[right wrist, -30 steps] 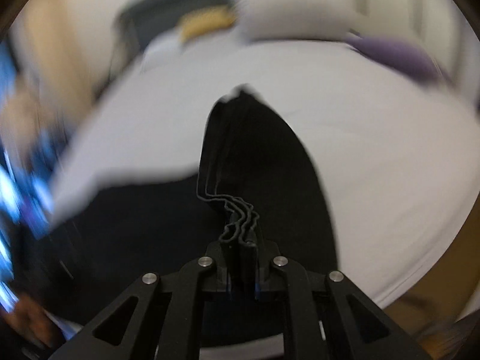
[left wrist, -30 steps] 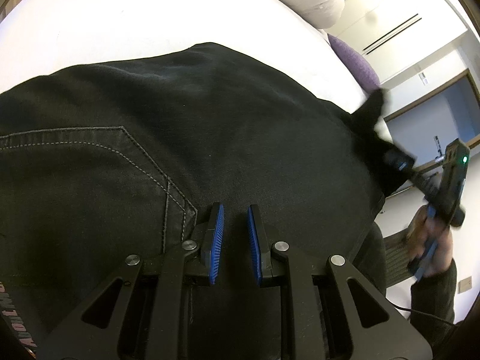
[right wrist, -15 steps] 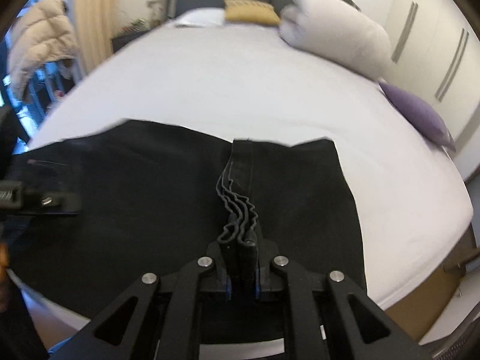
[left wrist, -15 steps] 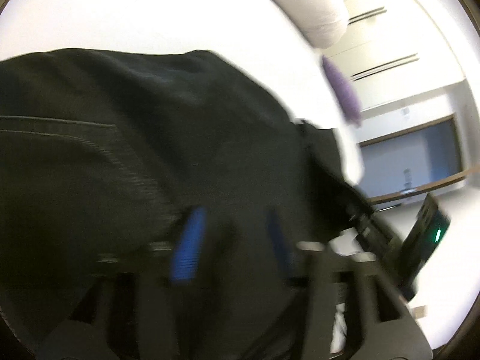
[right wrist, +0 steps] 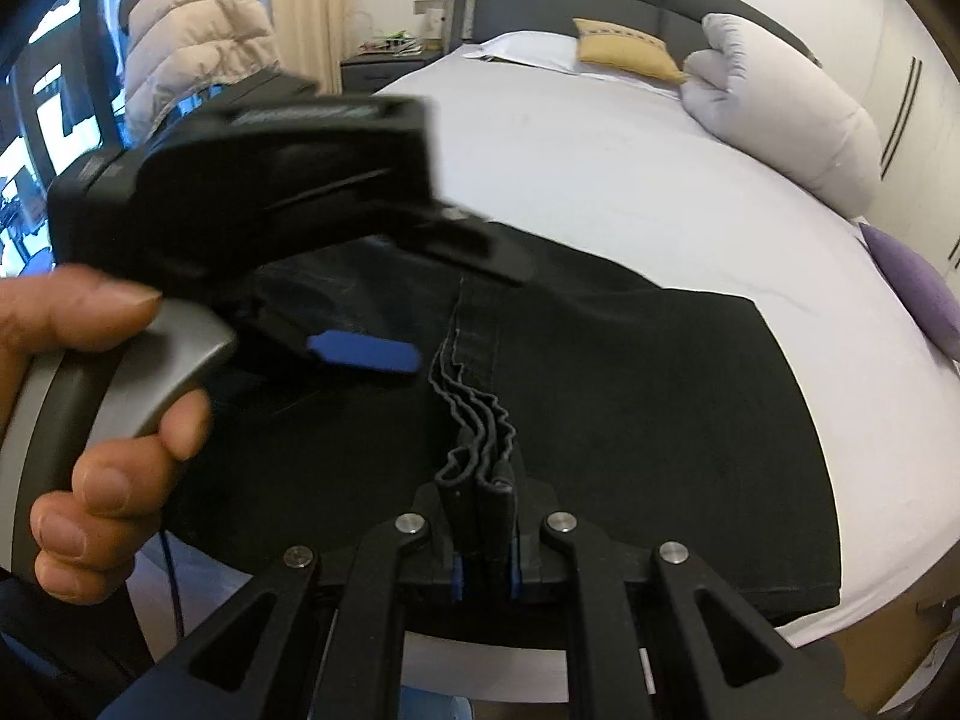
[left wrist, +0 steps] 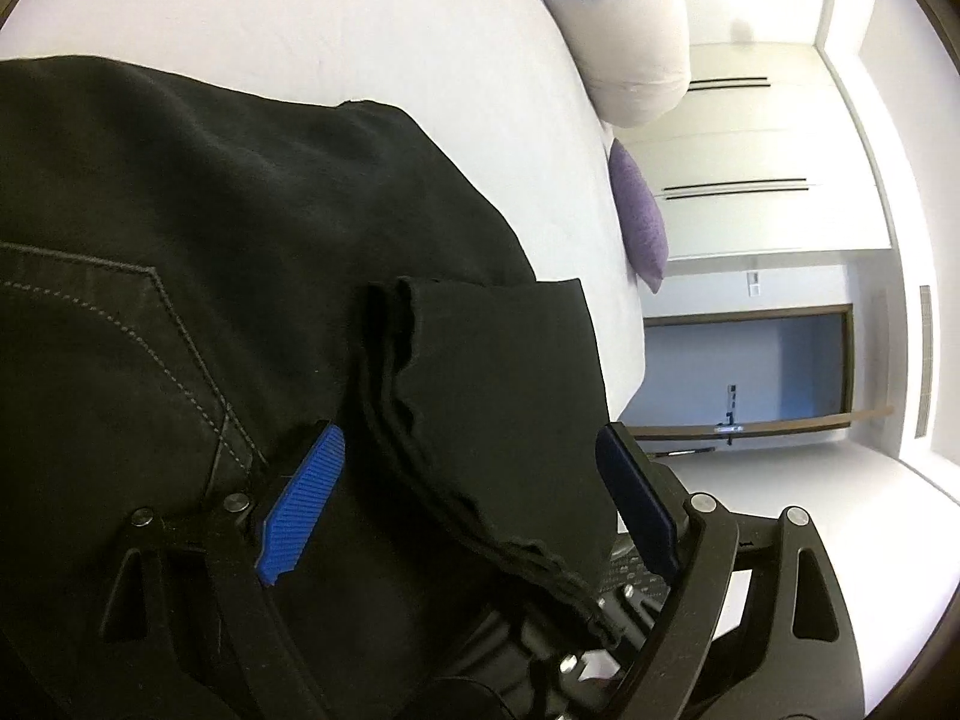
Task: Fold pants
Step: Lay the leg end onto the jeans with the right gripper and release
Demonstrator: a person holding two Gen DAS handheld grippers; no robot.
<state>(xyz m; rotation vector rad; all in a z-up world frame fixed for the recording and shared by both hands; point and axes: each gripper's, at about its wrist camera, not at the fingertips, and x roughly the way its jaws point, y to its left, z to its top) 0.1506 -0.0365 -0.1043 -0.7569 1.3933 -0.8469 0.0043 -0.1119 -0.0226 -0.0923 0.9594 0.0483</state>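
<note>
Black pants (left wrist: 228, 252) lie folded on a white bed (left wrist: 360, 30); they also show in the right wrist view (right wrist: 648, 396). My right gripper (right wrist: 485, 564) is shut on the bunched hem layers (right wrist: 474, 420) near the bed's front edge, and its body shows low in the left wrist view (left wrist: 624, 588). My left gripper (left wrist: 474, 498) is open wide, its blue pads either side of the held hem layers (left wrist: 420, 396), above the pants near a stitched back pocket (left wrist: 120, 324). In the right wrist view the left gripper (right wrist: 360, 354) hovers just left of the hem, held by a hand (right wrist: 90, 420).
A grey rolled pillow (right wrist: 786, 120) and a purple cushion (right wrist: 918, 294) lie on the bed's right side, a yellow cushion (right wrist: 624, 51) by the dark headboard (right wrist: 570, 0). A puffy jacket (right wrist: 198, 42) hangs at left. White wardrobe doors (left wrist: 756, 138) stand beyond the bed.
My right gripper has carried the hem across onto the pants, completing a fold toward the left gripper. My left gripper has opened wide and swung close to the right gripper.
</note>
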